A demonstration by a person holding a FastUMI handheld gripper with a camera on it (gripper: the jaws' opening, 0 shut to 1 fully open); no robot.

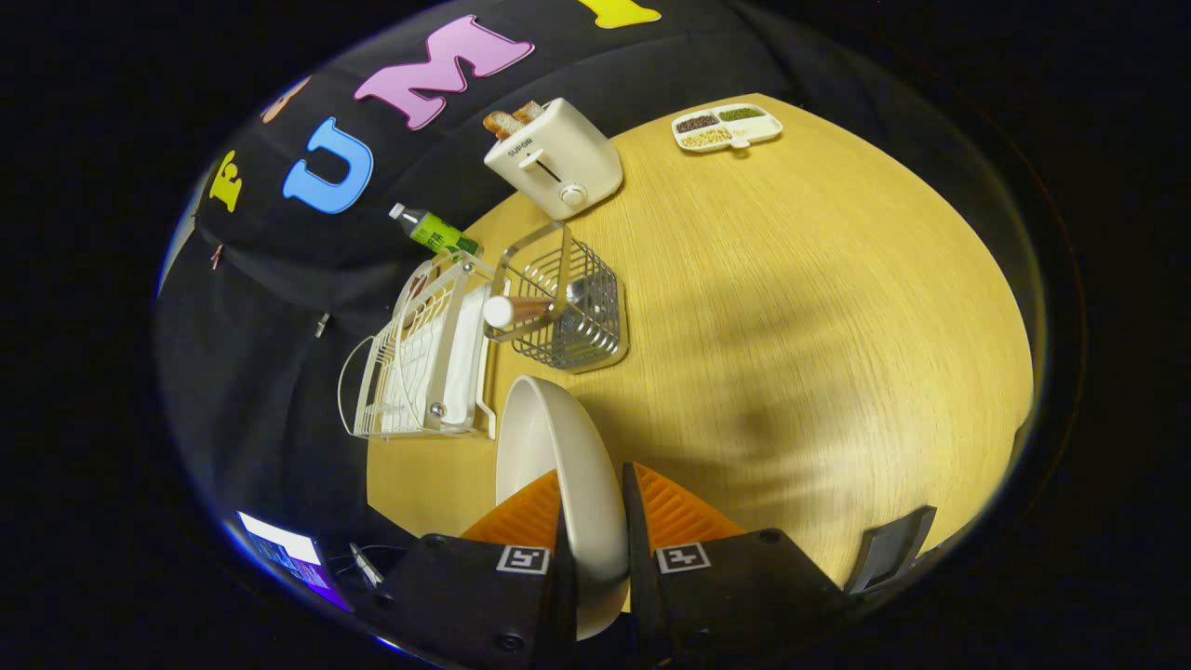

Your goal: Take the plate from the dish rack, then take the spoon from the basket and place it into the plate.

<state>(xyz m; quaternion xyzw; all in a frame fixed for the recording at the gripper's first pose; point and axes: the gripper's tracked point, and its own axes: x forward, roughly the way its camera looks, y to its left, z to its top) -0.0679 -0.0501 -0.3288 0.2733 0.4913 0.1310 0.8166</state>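
Observation:
My gripper (593, 521) is shut on the rim of a white plate (549, 447), which stands on edge between the two fingers, held above the wooden table (791, 307). Beyond the plate stands the white wire dish rack (423, 358), with a white panel showing inside it. Right beside the rack is a metal wire basket (572, 312); the spoon (516, 310) leans in it, its pale rounded handle end sticking out toward the rack.
A cream toaster (556, 158) with toast in it stands beyond the basket. A green bottle (430, 231) lies near the rack's far end. A divided tray of grains (728, 127) sits at the table's far side. A screen (284, 549) glows beside my left finger.

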